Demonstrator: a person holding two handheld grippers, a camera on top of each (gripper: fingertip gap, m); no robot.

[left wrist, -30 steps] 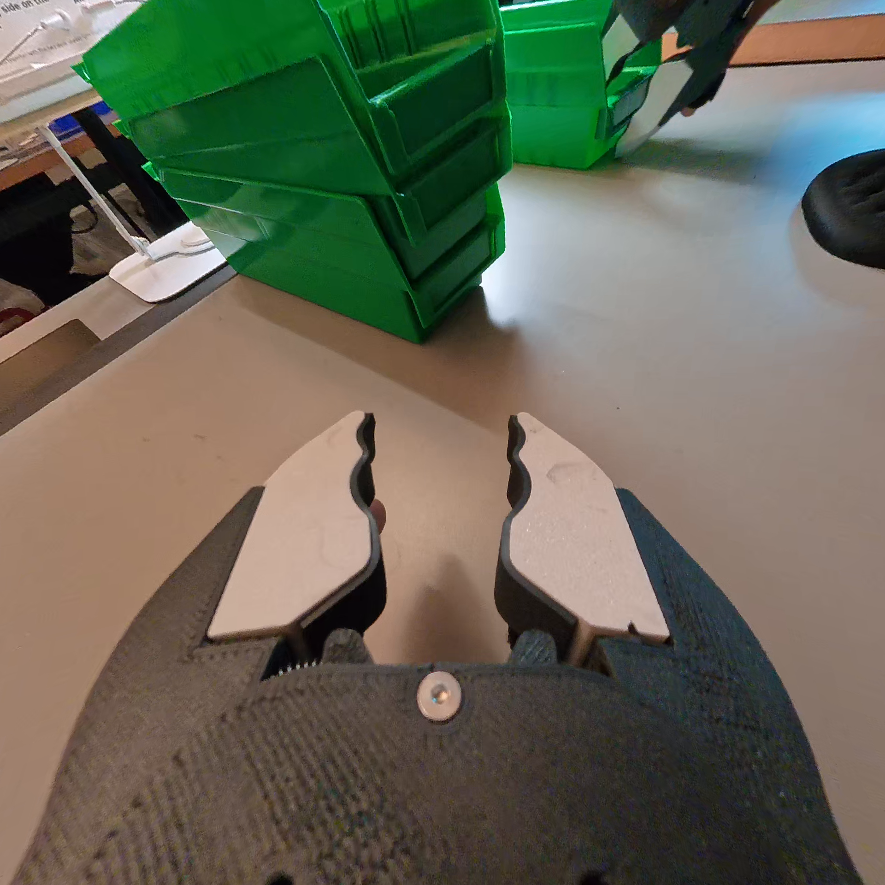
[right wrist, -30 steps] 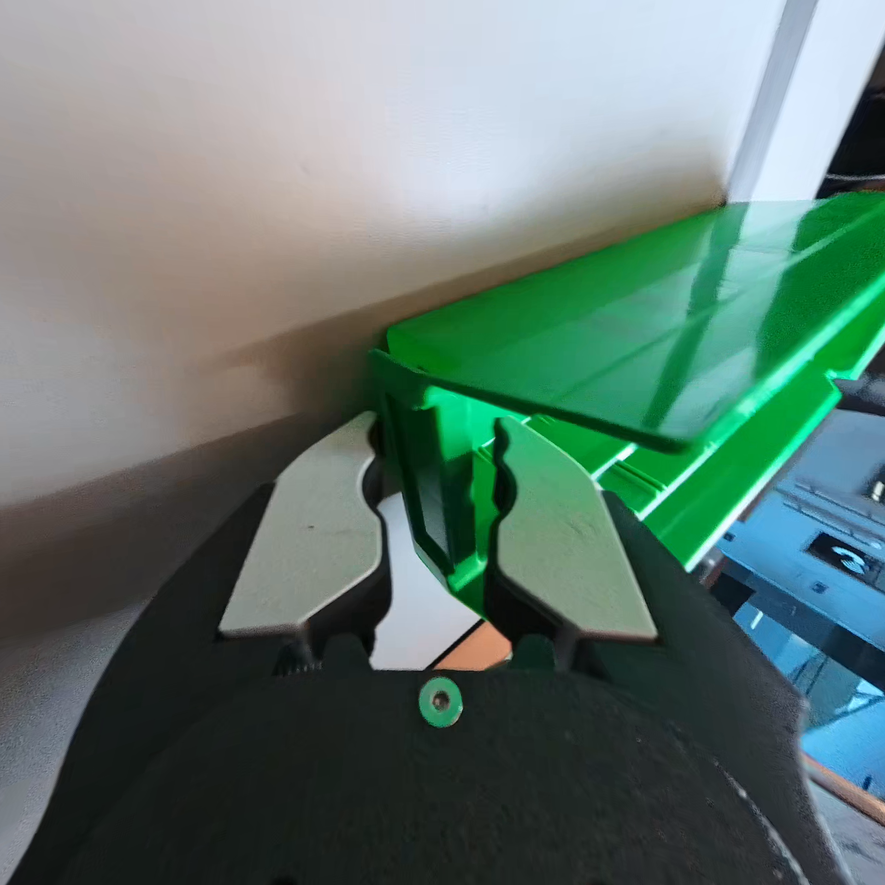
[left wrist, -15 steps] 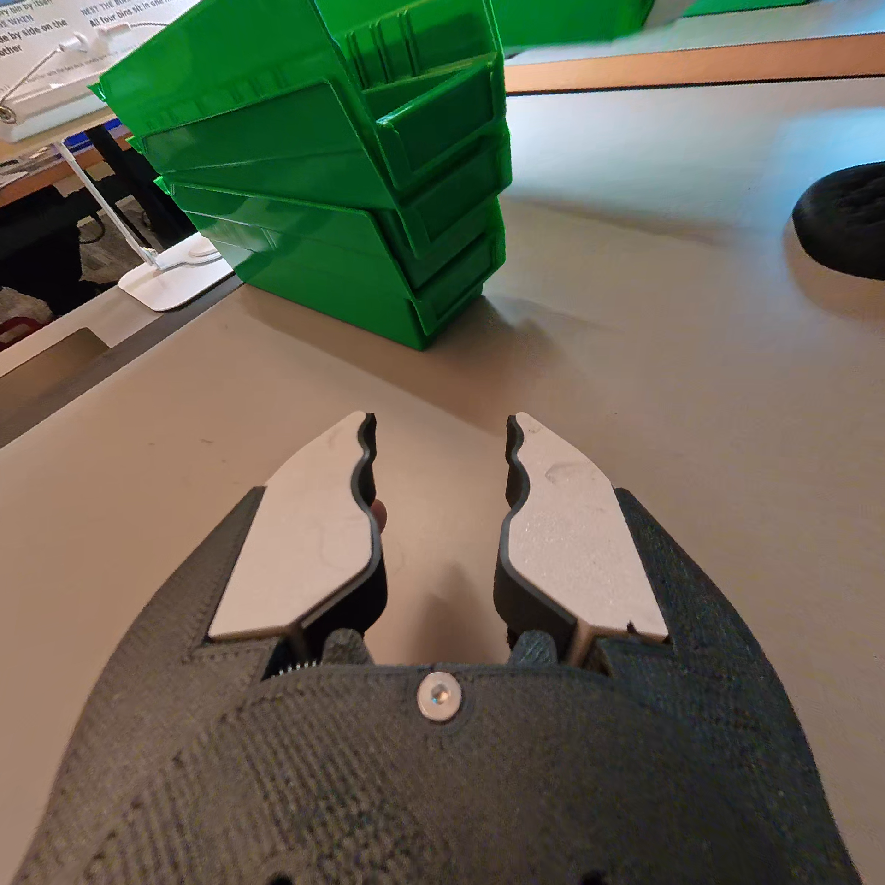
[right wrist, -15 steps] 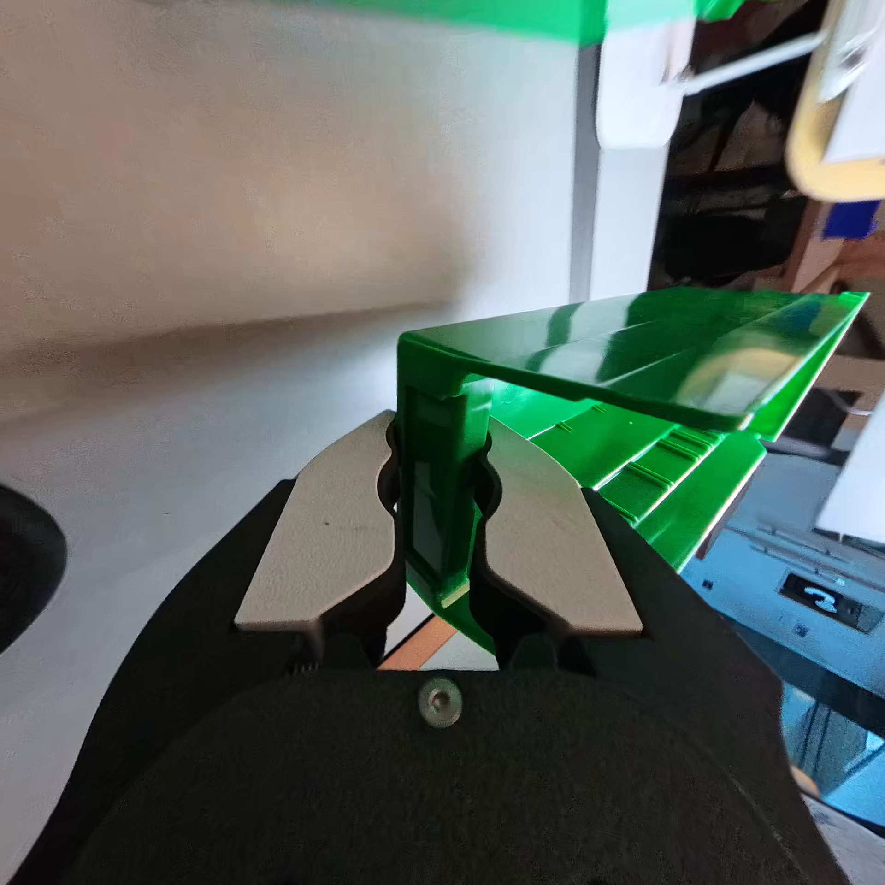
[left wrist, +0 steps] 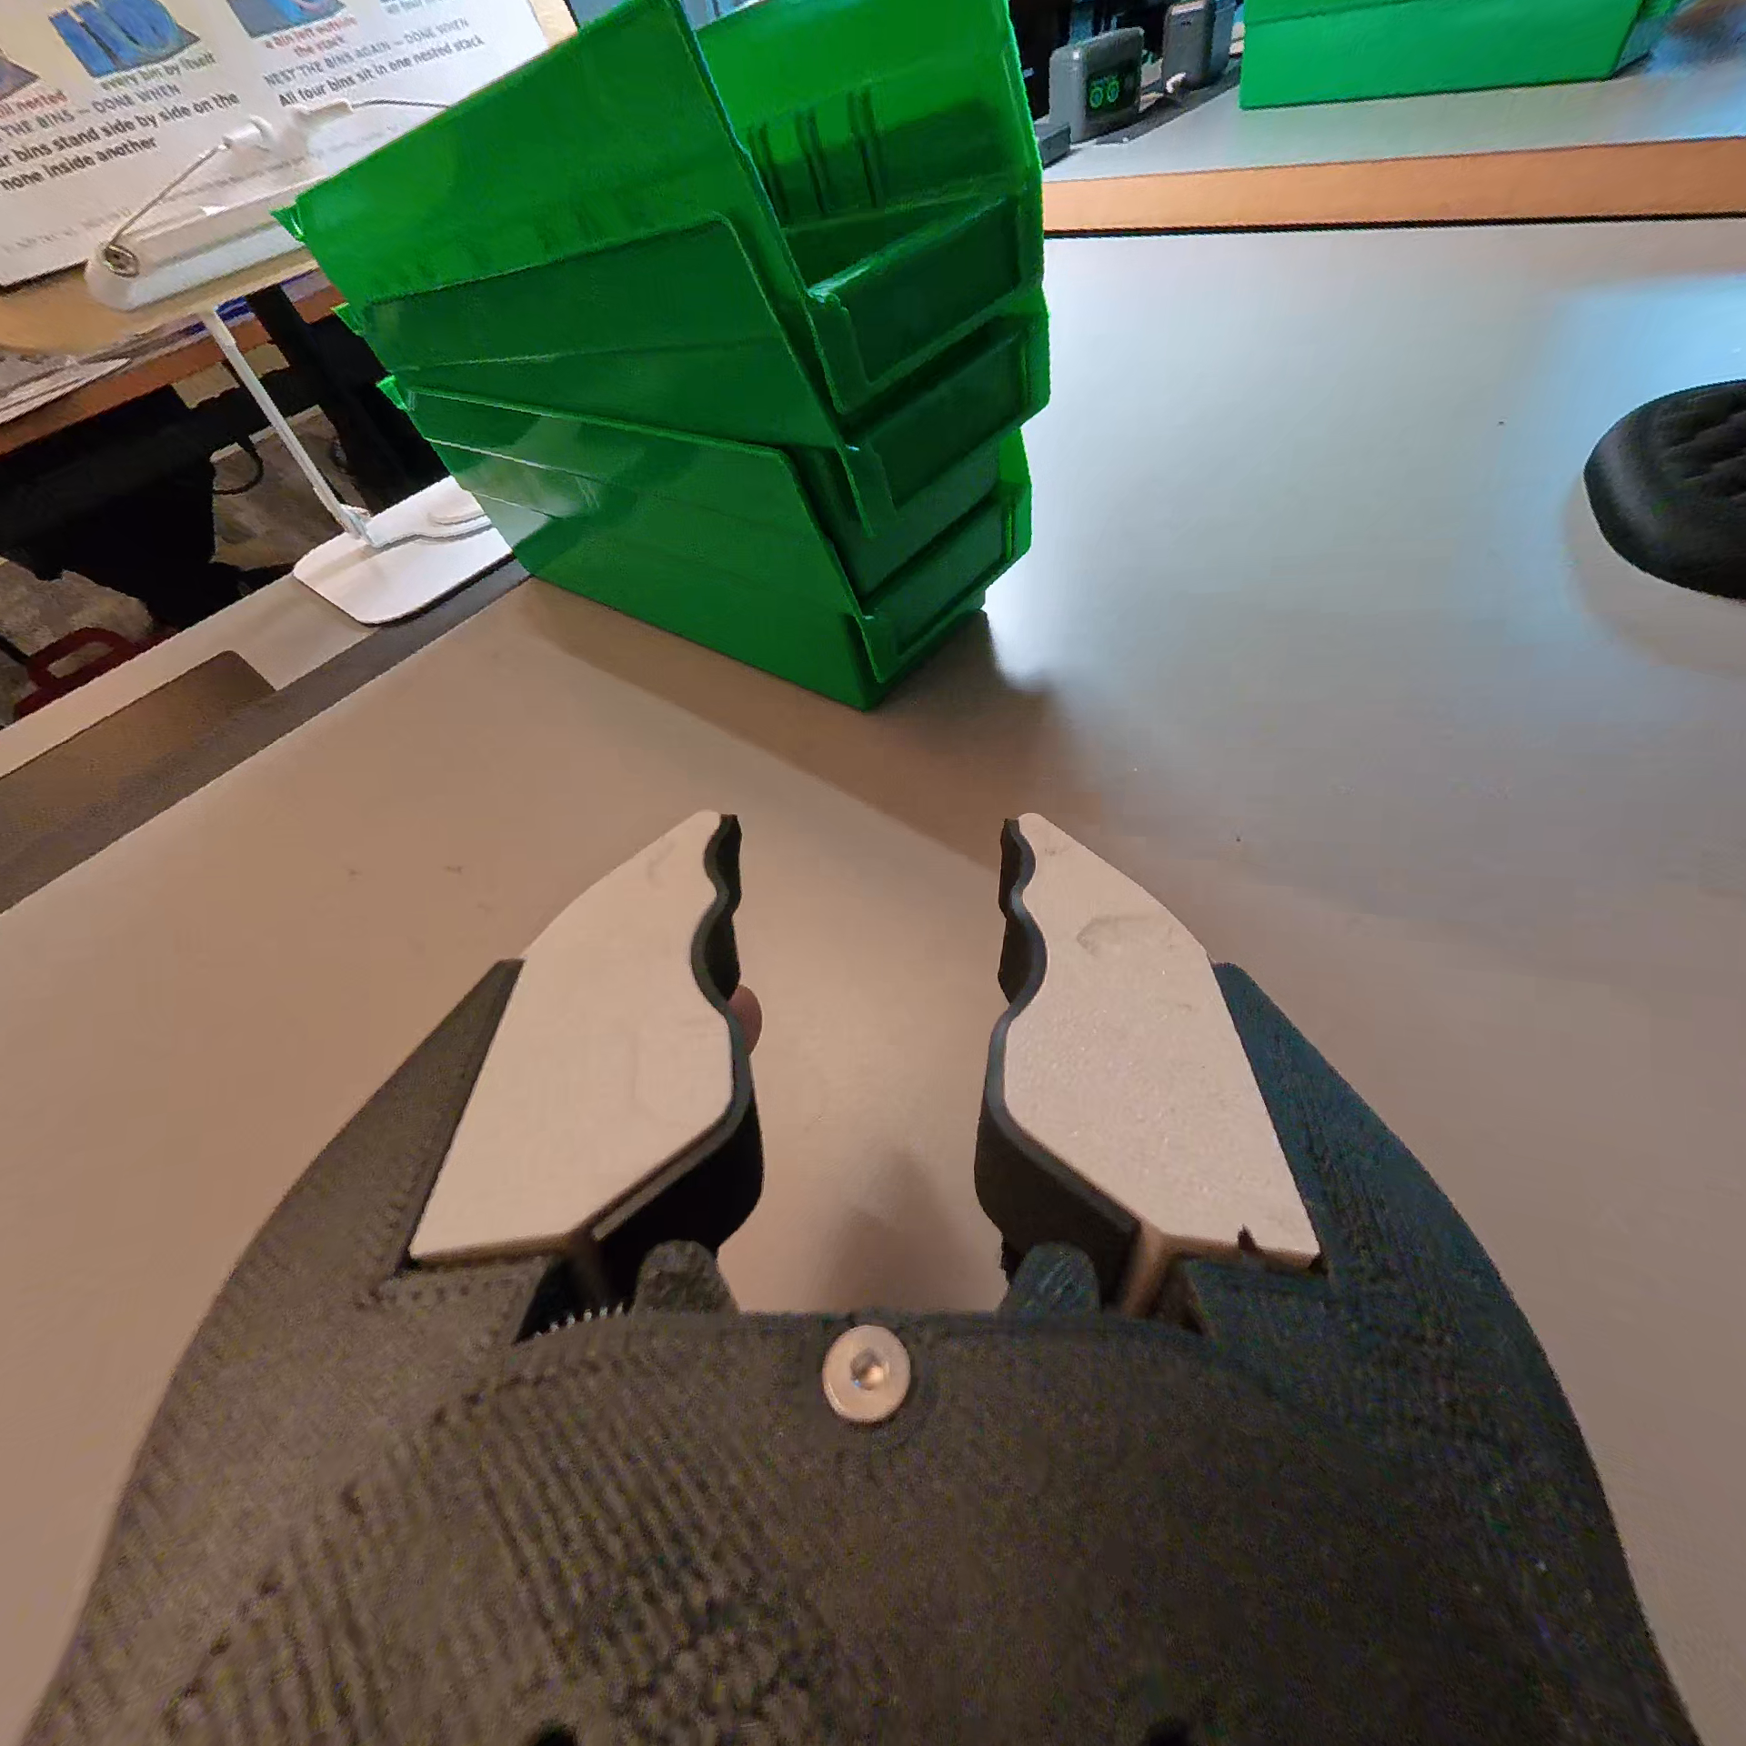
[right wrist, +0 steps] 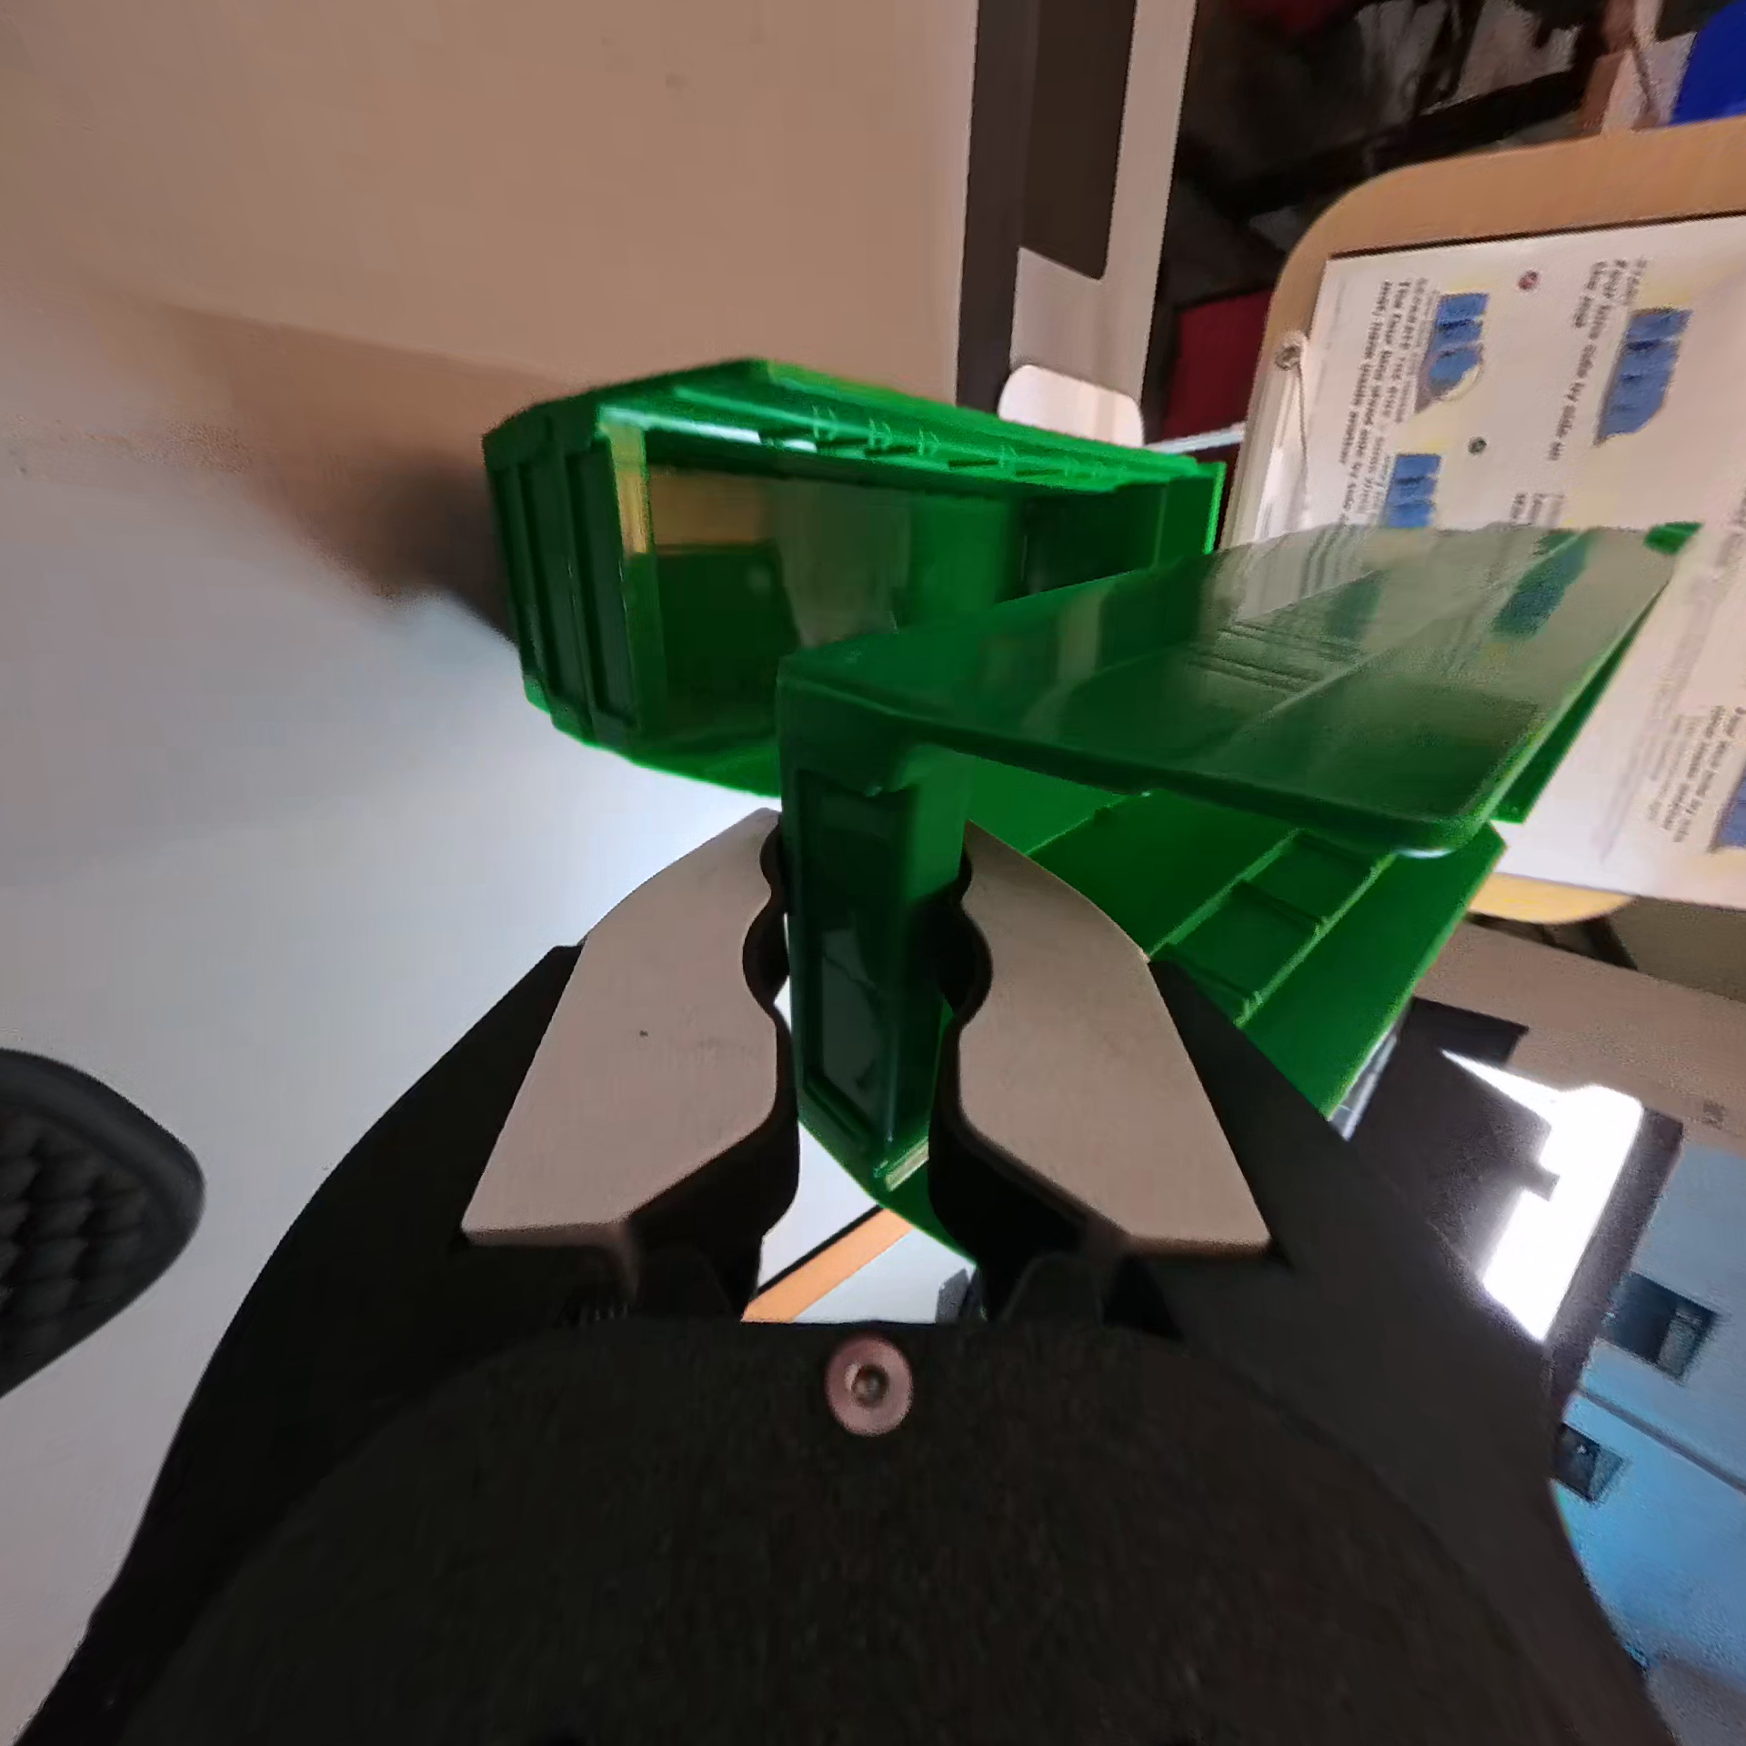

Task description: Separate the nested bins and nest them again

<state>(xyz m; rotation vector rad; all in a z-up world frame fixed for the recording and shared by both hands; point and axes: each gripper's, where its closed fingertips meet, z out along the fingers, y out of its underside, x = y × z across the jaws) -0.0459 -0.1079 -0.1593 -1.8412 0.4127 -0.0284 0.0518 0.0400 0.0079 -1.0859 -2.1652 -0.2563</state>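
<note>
A: Left wrist view: how many bins?

B: Three nested in a stack (left wrist: 718, 397) on the grey table (left wrist: 1275, 661), plus one more bin (left wrist: 1436, 42) held up at the far top right. Four.

A: Right wrist view?

B: It alone shows the right gripper (right wrist: 869, 850) clenched on that bin's (right wrist: 1228, 680) front lip, bin in the air, stack (right wrist: 803, 567) beyond. It is rolled sideways.

A: Other claw?

B: Left gripper (left wrist: 867, 831) is spread apart, holding nothing, low over the table, short of the stack.

A: Room?

B: One instruction sheet (left wrist: 123, 104) on a white stand (left wrist: 397, 557), one black pad (left wrist: 1682, 501) at right.
</note>
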